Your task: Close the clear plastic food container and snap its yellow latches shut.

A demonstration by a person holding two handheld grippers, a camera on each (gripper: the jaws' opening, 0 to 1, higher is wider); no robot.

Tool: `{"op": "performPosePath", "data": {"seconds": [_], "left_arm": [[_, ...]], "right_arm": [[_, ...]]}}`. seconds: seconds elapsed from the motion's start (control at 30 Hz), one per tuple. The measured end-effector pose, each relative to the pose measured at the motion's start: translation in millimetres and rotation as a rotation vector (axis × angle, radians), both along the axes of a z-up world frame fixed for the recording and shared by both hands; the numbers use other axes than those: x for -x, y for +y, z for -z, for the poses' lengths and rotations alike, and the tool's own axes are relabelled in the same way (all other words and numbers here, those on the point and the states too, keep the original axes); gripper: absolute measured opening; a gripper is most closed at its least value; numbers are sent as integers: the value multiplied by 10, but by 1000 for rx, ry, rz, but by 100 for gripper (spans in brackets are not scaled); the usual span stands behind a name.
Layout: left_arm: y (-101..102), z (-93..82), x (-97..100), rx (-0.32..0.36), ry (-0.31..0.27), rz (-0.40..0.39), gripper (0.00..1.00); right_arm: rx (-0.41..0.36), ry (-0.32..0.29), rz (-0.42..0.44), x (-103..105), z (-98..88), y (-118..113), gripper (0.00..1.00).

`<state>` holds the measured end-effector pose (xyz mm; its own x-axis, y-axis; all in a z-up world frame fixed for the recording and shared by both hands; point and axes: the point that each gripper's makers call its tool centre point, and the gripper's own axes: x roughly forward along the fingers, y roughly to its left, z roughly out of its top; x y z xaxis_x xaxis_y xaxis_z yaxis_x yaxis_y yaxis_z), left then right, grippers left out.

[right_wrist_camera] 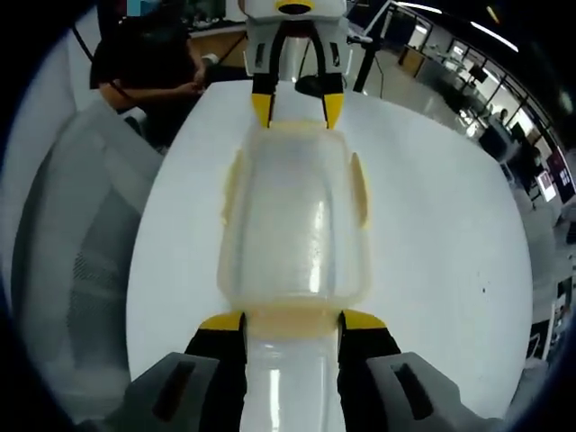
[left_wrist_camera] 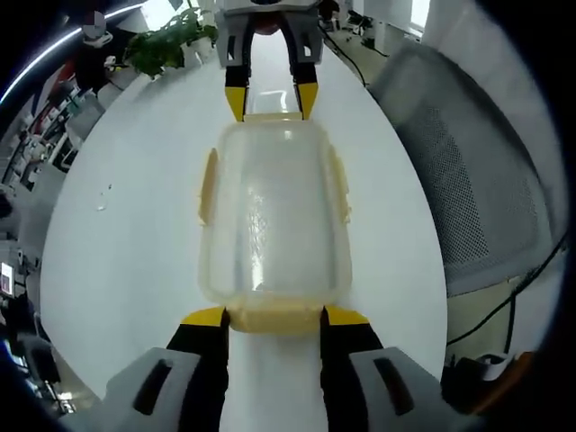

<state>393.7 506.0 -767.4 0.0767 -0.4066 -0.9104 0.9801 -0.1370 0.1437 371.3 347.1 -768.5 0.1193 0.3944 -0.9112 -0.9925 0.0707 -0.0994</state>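
Clear food container [left_wrist_camera: 270, 216] sits lid-on on the round white table [left_wrist_camera: 126, 261], its long axis running straight from one gripper to the other. Each short end points at a gripper.

Left gripper [left_wrist_camera: 273, 317]: jaws spread about as wide as the container's short end, yellow tips at the two corners of the near end latch [left_wrist_camera: 274, 319]. Whether the tips press on it I cannot tell. Right gripper [right_wrist_camera: 292, 322]: same spread, tips at the corners of the opposite end latch [right_wrist_camera: 292, 321], contact likewise unclear.

Side latches [left_wrist_camera: 208, 184] on both long sides flare outward from the container wall, not flat against it.

Left gripper view: beyond the container, a potted plant [left_wrist_camera: 166, 40]; beside the container, a grey mesh chair [left_wrist_camera: 477, 180].

Right gripper view: beyond the container, a seated person in dark clothes [right_wrist_camera: 148, 63], and office desks [right_wrist_camera: 504, 117] off to the other side.
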Motion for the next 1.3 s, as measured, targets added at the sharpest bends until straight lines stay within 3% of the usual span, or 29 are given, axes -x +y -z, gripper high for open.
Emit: {"op": "performPosePath", "data": {"seconds": [1.3], "left_arm": [[-682, -25, 82, 66, 3, 10, 38]], "right_arm": [[20, 12, 16, 95, -18, -668, 37]]}}
